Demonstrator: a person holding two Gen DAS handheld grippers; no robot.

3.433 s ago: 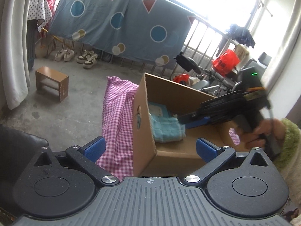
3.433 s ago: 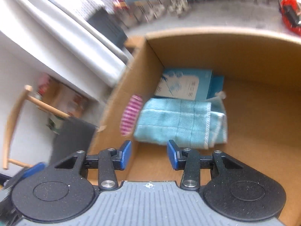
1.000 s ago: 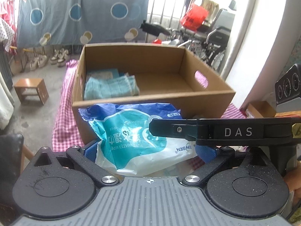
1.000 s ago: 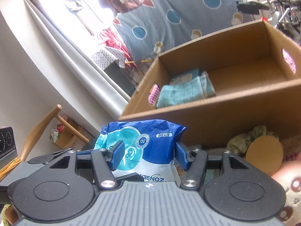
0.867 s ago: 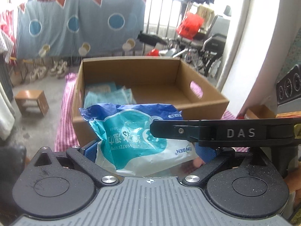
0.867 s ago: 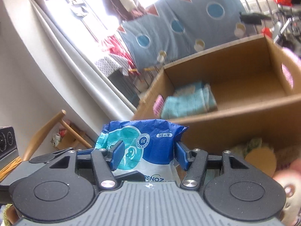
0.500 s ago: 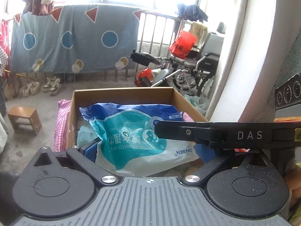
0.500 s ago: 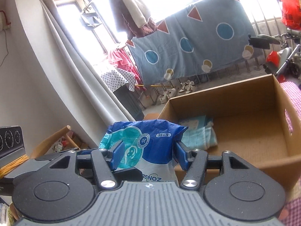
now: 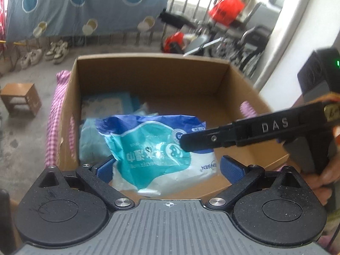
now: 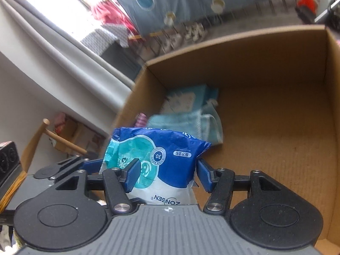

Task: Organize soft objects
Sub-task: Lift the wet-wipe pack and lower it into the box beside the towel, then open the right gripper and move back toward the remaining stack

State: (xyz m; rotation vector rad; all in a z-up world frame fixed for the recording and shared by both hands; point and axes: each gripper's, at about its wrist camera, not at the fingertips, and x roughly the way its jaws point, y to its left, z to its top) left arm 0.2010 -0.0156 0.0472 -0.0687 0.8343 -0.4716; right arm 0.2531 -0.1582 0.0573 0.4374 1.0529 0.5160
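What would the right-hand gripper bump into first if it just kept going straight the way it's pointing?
Probably the bare floor of the cardboard box, near the folded towel. The right gripper holds a wipes pack; depth is unclear.

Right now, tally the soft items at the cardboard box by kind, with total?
Wipes pack, blue and teal, held over the box by both grippers: 1
Folded teal towel, on the box floor: 1
Flat light-blue packet, behind the towel: 1
Total: 3
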